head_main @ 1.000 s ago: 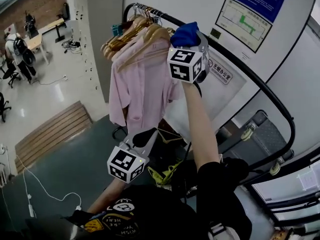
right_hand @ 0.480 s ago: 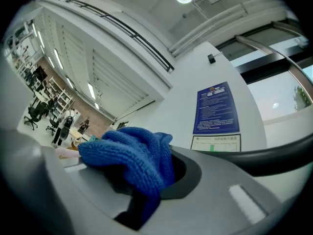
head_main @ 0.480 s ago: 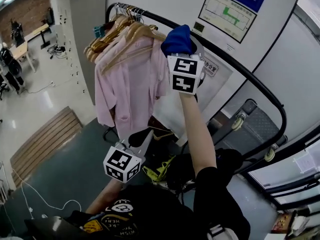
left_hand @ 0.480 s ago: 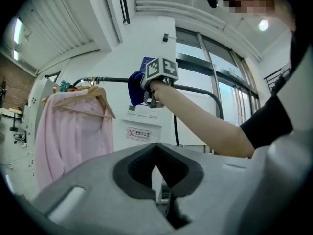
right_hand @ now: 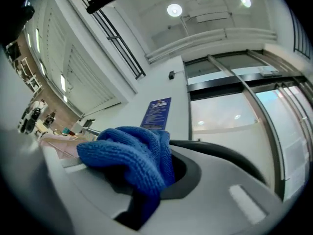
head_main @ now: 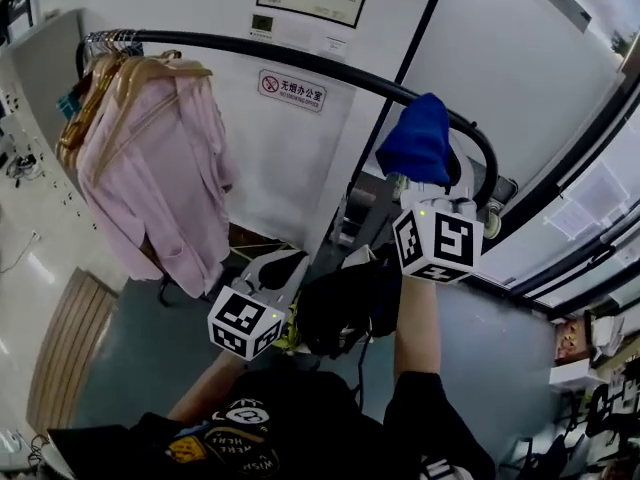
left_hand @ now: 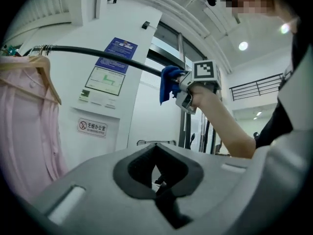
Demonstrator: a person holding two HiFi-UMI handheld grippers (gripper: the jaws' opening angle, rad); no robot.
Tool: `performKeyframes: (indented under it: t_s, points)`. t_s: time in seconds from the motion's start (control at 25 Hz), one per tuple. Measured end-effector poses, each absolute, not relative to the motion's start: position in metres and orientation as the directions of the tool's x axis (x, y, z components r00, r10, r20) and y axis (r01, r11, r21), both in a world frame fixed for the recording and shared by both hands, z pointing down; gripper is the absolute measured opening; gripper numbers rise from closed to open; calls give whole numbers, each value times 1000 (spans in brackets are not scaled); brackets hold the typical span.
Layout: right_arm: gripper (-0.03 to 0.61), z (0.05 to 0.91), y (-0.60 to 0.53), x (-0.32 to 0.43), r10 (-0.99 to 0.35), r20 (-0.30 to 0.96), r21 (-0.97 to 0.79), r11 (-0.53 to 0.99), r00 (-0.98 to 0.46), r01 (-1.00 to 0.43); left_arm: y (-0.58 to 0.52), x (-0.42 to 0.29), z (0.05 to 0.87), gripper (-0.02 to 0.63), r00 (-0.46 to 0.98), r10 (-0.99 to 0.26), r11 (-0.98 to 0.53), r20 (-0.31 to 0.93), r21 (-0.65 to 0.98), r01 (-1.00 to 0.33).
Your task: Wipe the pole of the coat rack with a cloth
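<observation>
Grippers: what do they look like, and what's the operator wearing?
Left gripper and right gripper: grey moulded bodies, dark jaw linings, each with a white cube bearing black square markers. Black short-sleeved T-shirt with printed patches.

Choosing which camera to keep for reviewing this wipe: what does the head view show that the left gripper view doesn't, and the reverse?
Only the head view: the grey floor and the wooden slats on it. Only the left gripper view: the jaws of the left gripper, together and empty, the blue poster, a ceiling light. Both: the right gripper holding the blue cloth against the pole, the pink garment, the wall sign.
</observation>
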State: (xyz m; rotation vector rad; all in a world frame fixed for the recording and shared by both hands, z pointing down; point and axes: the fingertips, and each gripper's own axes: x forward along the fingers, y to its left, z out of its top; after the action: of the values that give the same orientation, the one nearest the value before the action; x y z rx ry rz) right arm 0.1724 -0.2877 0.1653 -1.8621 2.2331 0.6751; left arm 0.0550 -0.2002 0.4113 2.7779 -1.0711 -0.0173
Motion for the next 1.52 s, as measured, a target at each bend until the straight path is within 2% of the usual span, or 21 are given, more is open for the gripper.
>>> performKeyframes:
  t_s: [0.16,0.36,0.52,0.72,1.12,1.32,1.52]
  points:
    - [54,162,-270,227,-896,-430,183,33,-110,-983,-199,79,413,-3,778,-626,-765,51,150,-626]
    - [54,162,-282,202,-882,-443,202,76,-161,-976,-204,72,415,-3,748,-662,-735,59,150,-662]
    - [54,166,-309,141,-860,-427,230,196,-280,-953,-210,39,416,-3,674,-736,-661,62,147,-736]
    - [54,175,-353,21,-802,-384,287,367,-458,-885,-212,-31,425,-3,511,-857,-495,73,166,-853]
    - [54,172,-428,-187,-772,-308,323,465,-556,-825,-171,-152,425,-3,191,-979,-176,70,180,-968]
    - [54,167,-442,-237,-781,-265,382,454,-566,-805,-147,-177,422,-3,102,-993,-88,68,181,-980]
    - [54,174,-437,-220,-776,-245,321,501,-581,-804,-141,-175,421,-3,109,-991,-94,78,174,-980]
